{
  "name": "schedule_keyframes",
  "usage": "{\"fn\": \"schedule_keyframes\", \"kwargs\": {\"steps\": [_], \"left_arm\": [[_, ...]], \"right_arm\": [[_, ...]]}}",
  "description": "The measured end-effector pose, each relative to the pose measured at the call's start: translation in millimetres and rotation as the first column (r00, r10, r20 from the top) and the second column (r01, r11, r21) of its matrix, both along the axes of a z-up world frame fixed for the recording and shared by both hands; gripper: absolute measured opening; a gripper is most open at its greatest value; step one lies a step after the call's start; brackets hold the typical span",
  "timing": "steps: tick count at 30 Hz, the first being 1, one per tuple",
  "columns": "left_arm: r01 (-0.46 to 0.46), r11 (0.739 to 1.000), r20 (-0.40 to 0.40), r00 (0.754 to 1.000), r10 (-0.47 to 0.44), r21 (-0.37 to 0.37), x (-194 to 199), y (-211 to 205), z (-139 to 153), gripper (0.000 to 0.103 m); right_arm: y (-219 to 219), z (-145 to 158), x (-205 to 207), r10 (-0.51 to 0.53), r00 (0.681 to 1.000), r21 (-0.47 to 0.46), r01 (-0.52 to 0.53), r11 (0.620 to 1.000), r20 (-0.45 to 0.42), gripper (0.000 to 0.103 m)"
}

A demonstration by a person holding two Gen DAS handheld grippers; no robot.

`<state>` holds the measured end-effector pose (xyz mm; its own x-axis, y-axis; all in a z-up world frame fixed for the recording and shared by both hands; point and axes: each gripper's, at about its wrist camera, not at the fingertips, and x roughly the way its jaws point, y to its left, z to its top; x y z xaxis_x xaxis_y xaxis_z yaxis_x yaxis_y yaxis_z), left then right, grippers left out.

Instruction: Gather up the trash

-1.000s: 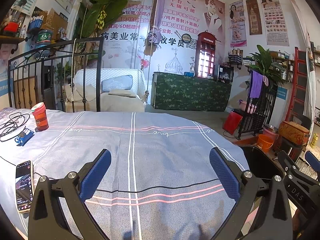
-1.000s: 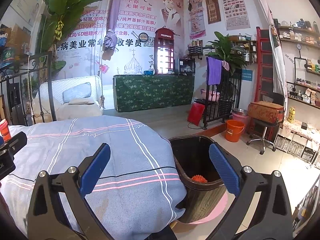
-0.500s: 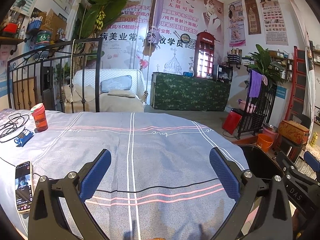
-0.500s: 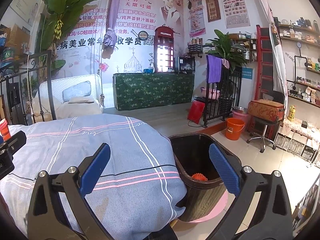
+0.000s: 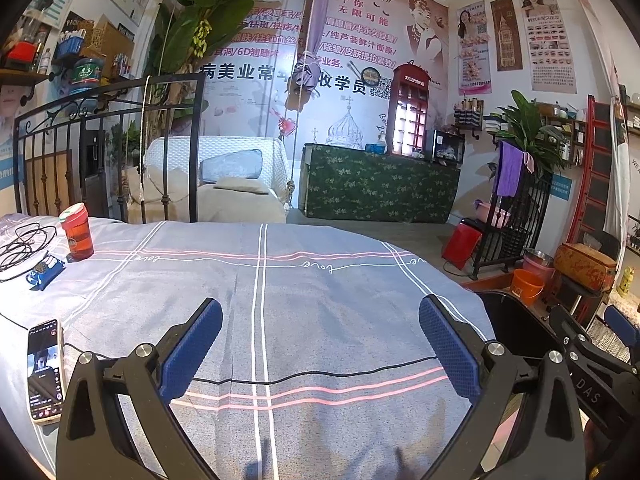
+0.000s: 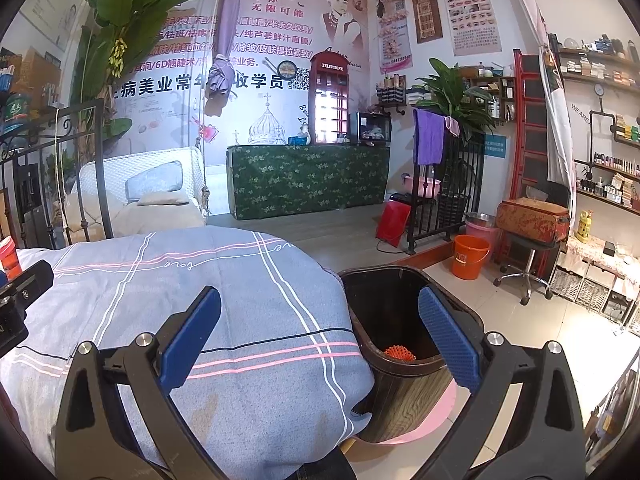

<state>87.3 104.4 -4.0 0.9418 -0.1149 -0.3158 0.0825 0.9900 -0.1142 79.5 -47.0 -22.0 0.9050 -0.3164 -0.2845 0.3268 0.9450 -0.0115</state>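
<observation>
A dark trash bin (image 6: 400, 384) with a wood-grain wall stands on the floor at the table's right edge; an orange spiky ball (image 6: 399, 353) lies inside it. The bin's rim also shows in the left wrist view (image 5: 516, 312). My left gripper (image 5: 320, 344) is open and empty, low over the grey-blue striped tablecloth (image 5: 320, 288). My right gripper (image 6: 319, 332) is open and empty, over the table's right edge and the bin. I see no loose trash on the cloth.
At the table's left lie a phone (image 5: 45, 370), a blue gadget (image 5: 44, 276), black cables (image 5: 24, 246) and a red cup (image 5: 77, 232). An orange bucket (image 6: 470, 256) and a stool (image 6: 528, 256) stand on the floor to the right.
Both views have shifted only slightly; both grippers stay open and empty in about the same place.
</observation>
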Motion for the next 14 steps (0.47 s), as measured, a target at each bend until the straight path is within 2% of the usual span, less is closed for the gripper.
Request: {"fn": "schedule_keyframes", "kwargs": {"steps": [14], "left_arm": [[0.001,1.000,-0.008,1.000,-0.001,-0.004,0.6,-0.9,-0.2,0.097]], "right_arm": [[2.0,-0.5,1.5,0.007,1.000,0.002,-0.007,1.000,-0.007,0.097]]}}
